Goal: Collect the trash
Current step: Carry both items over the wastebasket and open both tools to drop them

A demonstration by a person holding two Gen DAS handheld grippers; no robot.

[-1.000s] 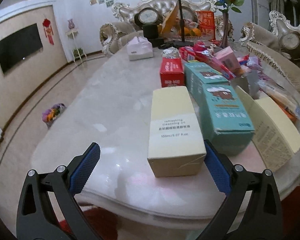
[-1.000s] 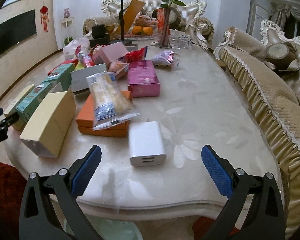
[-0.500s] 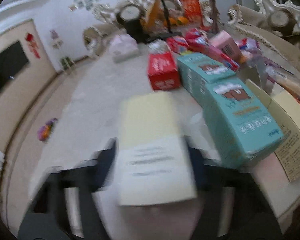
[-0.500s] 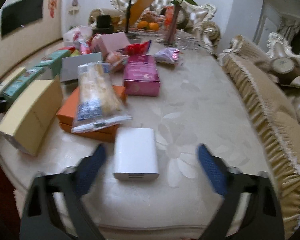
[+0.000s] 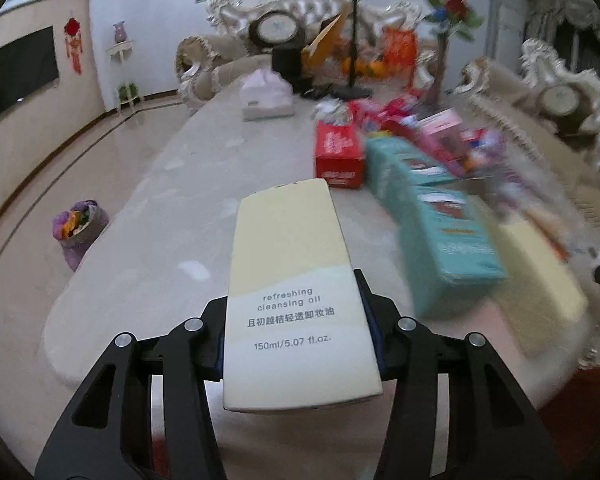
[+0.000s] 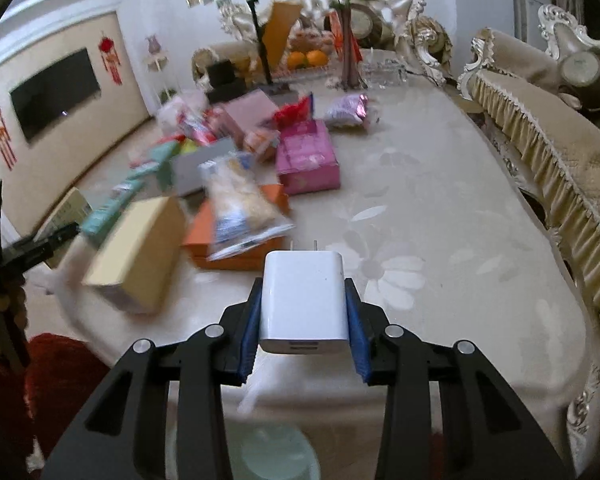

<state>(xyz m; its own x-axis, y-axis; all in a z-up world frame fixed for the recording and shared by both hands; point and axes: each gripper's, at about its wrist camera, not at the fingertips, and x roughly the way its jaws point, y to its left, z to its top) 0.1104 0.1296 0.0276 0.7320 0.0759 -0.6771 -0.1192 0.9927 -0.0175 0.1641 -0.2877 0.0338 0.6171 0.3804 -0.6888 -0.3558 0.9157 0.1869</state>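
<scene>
Left gripper [image 5: 300,344]: clamped on the cream cleansing-oil box [image 5: 296,292], pads on its long sides
Right gripper [image 6: 304,328]: jaws closing, blue pads against the white charger [image 6: 303,300], prongs pointing away
Table [image 6: 440,208]: beneath both, other packages ahead

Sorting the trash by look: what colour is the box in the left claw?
Pale yellow box with a cream label end; left wrist view.

Left gripper [image 5: 300,344]: my pads clamp a box [image 5: 296,280], pitched downward.
Right gripper [image 6: 303,330]: my jaws closing, pads pressing a charger [image 6: 303,300], pitched downward.
</scene>
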